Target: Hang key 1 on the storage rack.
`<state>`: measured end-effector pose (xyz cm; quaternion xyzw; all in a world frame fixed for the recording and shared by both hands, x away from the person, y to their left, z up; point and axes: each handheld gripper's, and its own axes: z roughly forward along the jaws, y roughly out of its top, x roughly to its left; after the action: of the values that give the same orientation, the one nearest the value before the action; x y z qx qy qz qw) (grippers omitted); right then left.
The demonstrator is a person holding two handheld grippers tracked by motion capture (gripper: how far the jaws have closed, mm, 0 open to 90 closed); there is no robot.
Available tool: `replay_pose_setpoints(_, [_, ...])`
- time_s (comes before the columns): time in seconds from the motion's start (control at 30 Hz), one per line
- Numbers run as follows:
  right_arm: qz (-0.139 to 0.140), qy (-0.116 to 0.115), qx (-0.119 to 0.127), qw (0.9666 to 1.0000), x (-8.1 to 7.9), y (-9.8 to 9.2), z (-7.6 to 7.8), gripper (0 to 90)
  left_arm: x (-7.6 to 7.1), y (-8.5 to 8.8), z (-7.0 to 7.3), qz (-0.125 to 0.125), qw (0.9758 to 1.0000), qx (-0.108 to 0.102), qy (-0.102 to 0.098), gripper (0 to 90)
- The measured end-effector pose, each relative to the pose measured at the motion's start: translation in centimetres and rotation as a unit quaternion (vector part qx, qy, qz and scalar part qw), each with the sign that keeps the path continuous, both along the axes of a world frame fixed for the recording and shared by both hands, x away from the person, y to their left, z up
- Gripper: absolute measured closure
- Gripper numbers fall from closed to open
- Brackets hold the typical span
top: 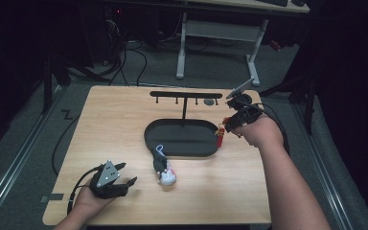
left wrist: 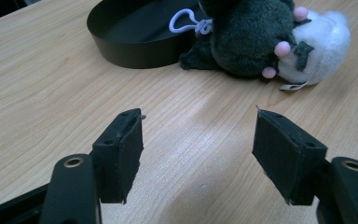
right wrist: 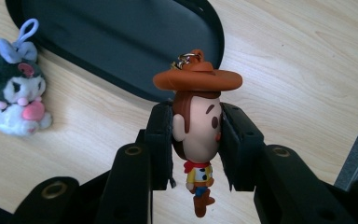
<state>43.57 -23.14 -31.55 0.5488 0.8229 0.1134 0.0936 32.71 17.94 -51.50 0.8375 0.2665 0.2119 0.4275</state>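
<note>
Held a black two-jaw gripper in each hand. Left gripper [top: 124,175] carried a grey three-cornered plate [top: 107,173] dotted with small dark holes on top; trailed a black cable [top: 75,189] off the table edge. Right gripper [top: 226,125] bore a slim grey plate [top: 241,89] angled upward and a black cable [top: 274,120] looping behind the wrist. Showed flat rectangular black pads [left wrist: 127,151] with small screw recesses, mounted on black arms with brass-ringed holes [left wrist: 73,162]. Wore no visible sleeves on either forearm.
</note>
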Motion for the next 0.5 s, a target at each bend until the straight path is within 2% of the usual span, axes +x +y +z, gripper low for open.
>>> replay_pose_setpoints(0.5, [-0.009, -0.011, 0.006, 0.9999, 1.8, 0.4, 0.6, 67.1, 0.0, 0.0, 0.0, 0.0, 1.0, -0.002, 0.002, 33.4])
